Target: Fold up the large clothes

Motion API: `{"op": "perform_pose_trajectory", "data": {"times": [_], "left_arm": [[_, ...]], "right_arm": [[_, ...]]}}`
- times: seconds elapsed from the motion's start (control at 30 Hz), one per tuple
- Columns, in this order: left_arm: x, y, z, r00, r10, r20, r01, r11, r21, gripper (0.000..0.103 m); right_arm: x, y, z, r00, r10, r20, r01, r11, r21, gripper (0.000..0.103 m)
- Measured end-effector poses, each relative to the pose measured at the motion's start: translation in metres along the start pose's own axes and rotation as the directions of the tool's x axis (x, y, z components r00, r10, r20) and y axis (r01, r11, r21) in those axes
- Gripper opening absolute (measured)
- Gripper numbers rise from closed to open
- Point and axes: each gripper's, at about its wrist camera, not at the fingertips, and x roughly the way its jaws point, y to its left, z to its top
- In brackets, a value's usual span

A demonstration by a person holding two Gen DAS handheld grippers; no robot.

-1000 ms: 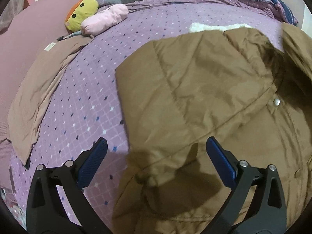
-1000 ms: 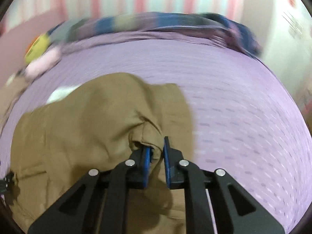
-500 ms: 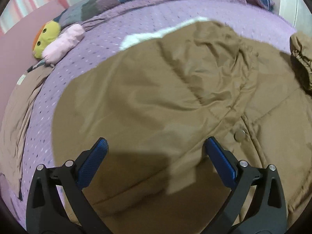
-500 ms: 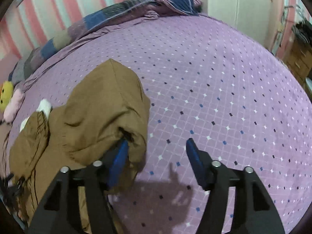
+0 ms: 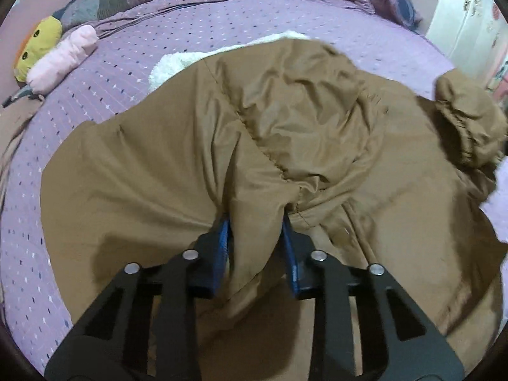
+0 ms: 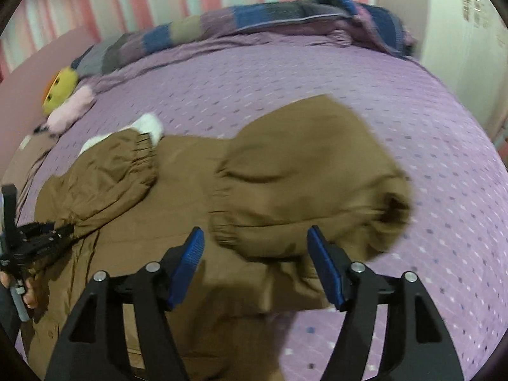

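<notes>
The left gripper (image 5: 255, 238) has just clenched a jacket (image 5: 177, 158) fold, the right gripper (image 6: 255, 254) just released; next, fold the sleeve (image 6: 304, 184) inward.

We count one brown jacket (image 5: 317, 120), one plush toy (image 5: 38, 47), one striped blanket (image 6: 254, 22), and two grippers (image 5: 255, 228) (image 6: 255, 247).

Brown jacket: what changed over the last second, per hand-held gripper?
Left hand-held gripper closed, pinching a fold of the brown jacket. Right hand-held gripper opened, releasing the sleeve, which now lies on the jacket. Plush toy and bedspread unchanged.
</notes>
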Motion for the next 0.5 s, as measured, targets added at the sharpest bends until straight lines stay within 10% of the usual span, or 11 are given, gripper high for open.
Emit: {"op": "perform_pose_trajectory", "data": {"times": [0.3,0.5], "left_arm": [[-0.034,-0.024,-0.046,0.997,-0.078,0.007,0.078,0.996,0.049,0.022],[-0.016,-0.033,-0.045,1.000,0.020,-0.007,-0.020,0.999,0.039,0.066]], "right_arm": [[0.042,0.042,-0.006,0.995,0.048,-0.088,-0.052,0.997,-0.050,0.068],[0.060,0.073,-0.007,0.979,0.179,-0.098,-0.182,0.983,-0.015,0.075]]}}
